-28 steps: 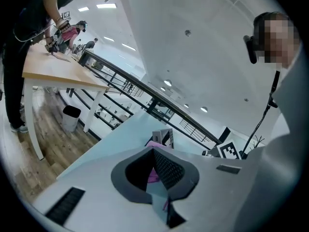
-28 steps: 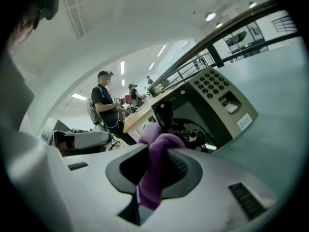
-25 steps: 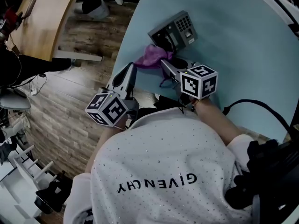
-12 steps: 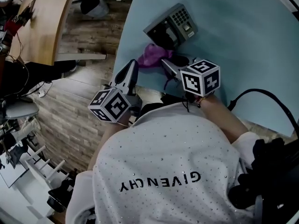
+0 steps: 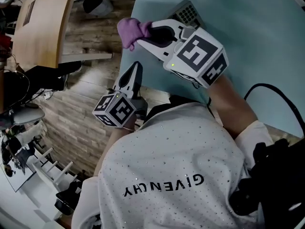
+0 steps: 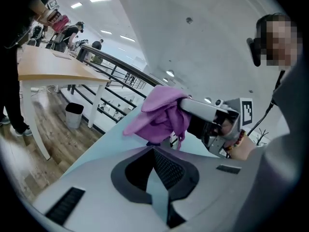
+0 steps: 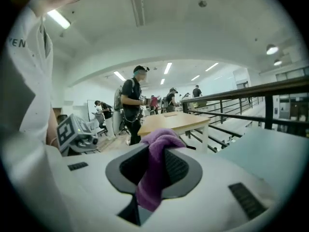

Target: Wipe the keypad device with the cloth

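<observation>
Seen from above, far left: a pale wooden desk (image 5: 43, 23) over plank floor (image 5: 71, 118), with a black waste bin (image 5: 97, 5) just past the desk's end.

Further right, by the near-left edge of the light-blue tabletop (image 5: 257, 37): the left gripper (image 5: 137, 67), marker cube toward the body, tips aimed up and away. Jaws drawn narrow in its own view, only a thin sliver of tabletop visible between the pads. Grips nothing.

Above and slightly right: a purple cloth (image 5: 129, 30), bunched into a soft lump and pinched in the jaws of the right gripper (image 5: 143, 37). Hangs out past the tabletop's left edge, clear of the surface. In the right gripper view, fills the gap between the pads, with folds spilling beyond the tips and trailing back toward the camera. From the left gripper view, held up well off the tabletop.

Right gripper large in the head view, angled toward the upper left, carried by a hand wearing a beaded bracelet (image 6: 238, 140).

Just behind that gripper: the keypad device (image 5: 188, 12), grey, resting on the tabletop, only one corner with its button grid in sight. Not touched by the cloth.

Far right: a black cable (image 5: 274, 93) looping across the tabletop.

Along the bottom: a white studded top (image 5: 167, 175).

In the right gripper view, beyond the cloth: several people standing (image 7: 133, 105) and a dark railing (image 7: 251, 98) at right.
</observation>
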A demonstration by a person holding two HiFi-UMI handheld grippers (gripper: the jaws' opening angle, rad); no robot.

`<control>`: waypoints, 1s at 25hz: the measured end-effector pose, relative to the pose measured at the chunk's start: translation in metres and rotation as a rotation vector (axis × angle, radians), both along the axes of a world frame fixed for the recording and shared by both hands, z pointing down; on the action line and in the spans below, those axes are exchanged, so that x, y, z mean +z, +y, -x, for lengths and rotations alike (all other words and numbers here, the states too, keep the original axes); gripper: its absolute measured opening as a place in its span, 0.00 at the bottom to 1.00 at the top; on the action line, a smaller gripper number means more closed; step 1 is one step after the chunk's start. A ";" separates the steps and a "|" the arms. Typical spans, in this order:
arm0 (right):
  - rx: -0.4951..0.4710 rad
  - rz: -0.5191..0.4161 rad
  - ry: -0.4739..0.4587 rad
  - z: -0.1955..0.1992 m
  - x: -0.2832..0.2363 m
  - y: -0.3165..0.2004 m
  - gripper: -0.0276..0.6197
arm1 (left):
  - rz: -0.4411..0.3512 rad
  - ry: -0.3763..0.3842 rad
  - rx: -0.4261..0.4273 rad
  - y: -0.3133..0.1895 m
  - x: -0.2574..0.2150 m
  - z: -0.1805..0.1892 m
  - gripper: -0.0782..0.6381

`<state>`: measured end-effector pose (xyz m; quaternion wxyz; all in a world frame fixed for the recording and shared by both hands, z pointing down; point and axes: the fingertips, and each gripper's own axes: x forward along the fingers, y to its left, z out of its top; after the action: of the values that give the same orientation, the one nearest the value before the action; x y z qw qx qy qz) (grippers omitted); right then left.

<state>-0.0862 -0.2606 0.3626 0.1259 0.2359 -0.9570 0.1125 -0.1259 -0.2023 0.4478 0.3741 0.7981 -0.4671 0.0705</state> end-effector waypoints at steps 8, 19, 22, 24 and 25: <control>0.057 -0.042 0.228 -0.021 0.036 -0.038 0.15 | -0.004 0.008 -0.044 -0.001 0.001 0.015 0.11; 0.274 0.009 0.185 -0.074 0.042 -0.072 0.15 | -0.009 0.012 -0.050 -0.007 0.001 0.031 0.11; 0.364 -0.010 0.191 -0.103 0.038 -0.086 0.15 | -0.015 0.013 -0.052 -0.013 -0.002 0.032 0.11; 0.423 -0.019 0.190 -0.124 0.035 -0.095 0.15 | -0.016 0.007 -0.048 -0.015 -0.002 0.031 0.11; 0.451 -0.020 0.188 -0.134 0.035 -0.099 0.15 | -0.013 0.004 -0.046 -0.016 -0.001 0.030 0.11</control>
<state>0.0478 -0.3595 0.3977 0.1836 0.4542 -0.8654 0.1057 -0.1562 -0.2181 0.4469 0.3711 0.7898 -0.4850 0.0573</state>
